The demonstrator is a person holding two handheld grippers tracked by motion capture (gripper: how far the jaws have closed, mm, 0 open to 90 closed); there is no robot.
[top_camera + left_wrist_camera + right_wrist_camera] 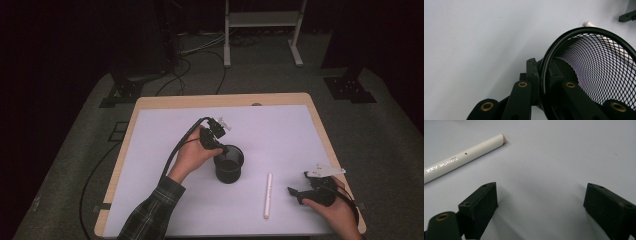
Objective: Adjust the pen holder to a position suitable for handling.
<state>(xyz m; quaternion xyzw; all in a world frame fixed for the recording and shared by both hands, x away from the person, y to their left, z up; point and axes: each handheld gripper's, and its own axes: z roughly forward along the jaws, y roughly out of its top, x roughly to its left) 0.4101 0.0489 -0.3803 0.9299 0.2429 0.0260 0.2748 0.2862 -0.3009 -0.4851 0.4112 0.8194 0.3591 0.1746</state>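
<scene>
Two grippers are working over one white mat (280, 130) on a wooden table (320, 107).

Item 1: black mesh cup (229, 163), standing upright near the mat's centre. The left gripper (223, 148) is pinching its rim at about 10 o'clock, one jaw sitting inside the mesh wall and one outside, as the left gripper view shows at close range on the mesh cup (599, 72). The left hand (192, 155) is wrapping the gripper body, a plaid sleeve (150, 212) trailing toward 7 o'clock.

Item 2: white pen (268, 195), lying flat on the mat at 4 o'clock from the cup, apart from it. It is bearing the lettering "KEY POINTS" in the right gripper view (461, 158).

Item 3: right gripper (295, 192), resting at 3 o'clock from the pen, jaws standing spread wide with bare mat between them, touching nothing.
</scene>
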